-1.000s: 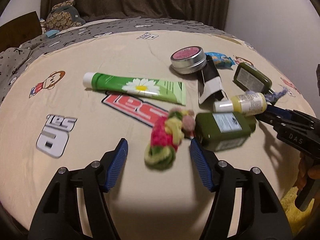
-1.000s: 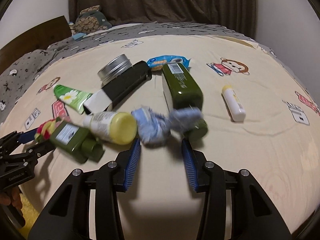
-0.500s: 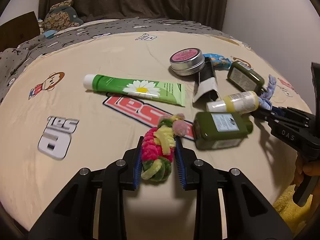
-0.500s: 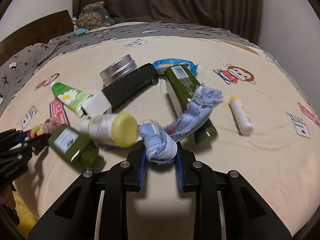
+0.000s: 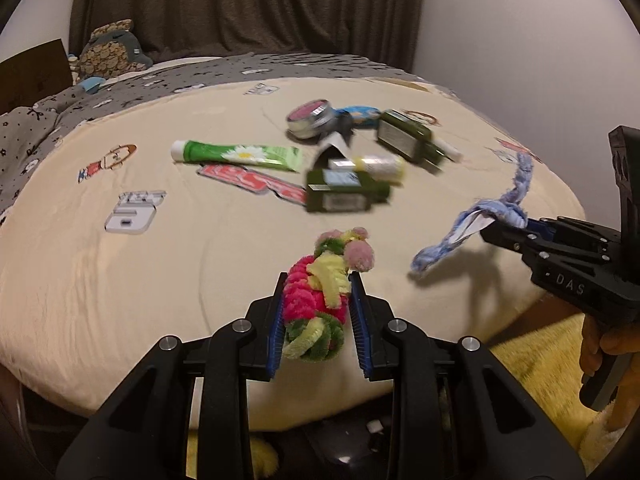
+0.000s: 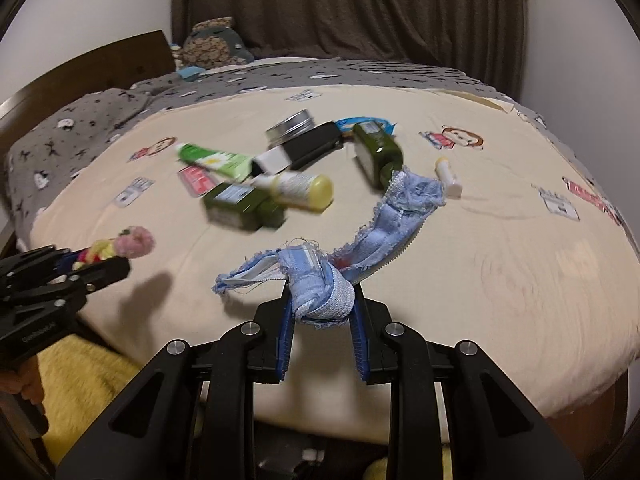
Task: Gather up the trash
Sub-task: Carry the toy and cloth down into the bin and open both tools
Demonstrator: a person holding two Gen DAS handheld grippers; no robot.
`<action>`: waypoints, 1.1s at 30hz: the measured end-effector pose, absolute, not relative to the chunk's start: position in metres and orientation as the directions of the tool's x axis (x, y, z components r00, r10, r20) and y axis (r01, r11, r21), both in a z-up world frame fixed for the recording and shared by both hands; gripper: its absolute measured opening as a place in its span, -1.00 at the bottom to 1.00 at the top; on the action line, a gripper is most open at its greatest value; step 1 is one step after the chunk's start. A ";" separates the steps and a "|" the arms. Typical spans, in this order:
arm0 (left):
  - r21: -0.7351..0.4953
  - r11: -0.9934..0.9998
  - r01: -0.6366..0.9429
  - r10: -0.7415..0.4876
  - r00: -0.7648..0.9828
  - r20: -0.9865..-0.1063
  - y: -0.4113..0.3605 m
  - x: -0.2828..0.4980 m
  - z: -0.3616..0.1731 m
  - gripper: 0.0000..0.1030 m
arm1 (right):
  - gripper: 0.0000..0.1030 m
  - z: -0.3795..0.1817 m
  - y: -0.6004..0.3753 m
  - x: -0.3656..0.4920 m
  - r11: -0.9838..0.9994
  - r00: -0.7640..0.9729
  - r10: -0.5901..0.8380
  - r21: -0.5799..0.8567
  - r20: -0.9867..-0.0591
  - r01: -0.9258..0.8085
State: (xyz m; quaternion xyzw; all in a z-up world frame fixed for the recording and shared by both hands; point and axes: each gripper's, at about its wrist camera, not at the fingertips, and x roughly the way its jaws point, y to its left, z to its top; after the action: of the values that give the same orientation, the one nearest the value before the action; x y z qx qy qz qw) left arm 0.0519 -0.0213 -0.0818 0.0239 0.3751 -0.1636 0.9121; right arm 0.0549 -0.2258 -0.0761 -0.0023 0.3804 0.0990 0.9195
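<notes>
Pink, green and yellow chenille twists (image 5: 318,300) sit clamped between the left gripper (image 5: 318,316) blades, lifted over the bed's (image 5: 120,280) near edge. The right gripper (image 6: 322,320) pinches a frayed blue denim scrap (image 6: 320,284), its tail trailing toward 1 o'clock. Bottles and a green tube (image 5: 236,155) lie at 12 o'clock.

Bed with a cluster of toiletries at mid-frame, one held item at each tool.

In the left wrist view, the cream cartoon-print bed cover (image 5: 120,280) fills the frame. The green daisy-print tube (image 5: 236,155) lies left of centre; right of it sits the dark green square bottle (image 5: 346,196), with the yellow-capped cylindrical bottle (image 5: 372,165) just behind it. The round metal tin (image 5: 310,118) is farther back. The pink, green and yellow woven chenille bundle (image 5: 318,300) sits at lower centre between the left tool (image 5: 318,334) fingers; the frayed blue denim strip (image 5: 476,224) hangs at right from the right tool (image 6: 320,334).
</notes>
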 end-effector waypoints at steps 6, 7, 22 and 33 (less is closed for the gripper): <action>-0.091 0.935 0.343 -0.296 0.616 -0.730 -0.026 0.019 -0.102 -0.47 | -0.50 -0.096 -0.222 0.019 0.975 0.639 0.205 0.093 -0.742 -0.204; -0.097 0.935 0.342 -0.297 0.603 -0.740 -0.026 0.015 -0.107 -0.47 | -0.50 -0.099 -0.221 0.014 0.974 0.630 0.209 0.098 -0.748 -0.206; -0.169 0.920 0.354 -0.289 0.320 -0.902 -0.034 -0.015 -0.211 -0.46 | -0.49 -0.194 -0.205 -0.013 0.962 0.341 0.255 0.203 -0.905 -0.181; -0.202 0.911 0.359 -0.287 0.201 -0.937 -0.037 -0.016 -0.245 -0.45 | -0.42 -0.228 -0.192 -0.009 0.962 0.219 0.255 0.226 -0.942 -0.151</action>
State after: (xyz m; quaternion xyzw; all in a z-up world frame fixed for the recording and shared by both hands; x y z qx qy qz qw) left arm -0.0163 -0.0368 -0.2447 0.0301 0.5968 -0.2086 0.7742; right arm -0.0089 -0.1918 -0.2277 0.0428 0.6114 0.1303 0.7794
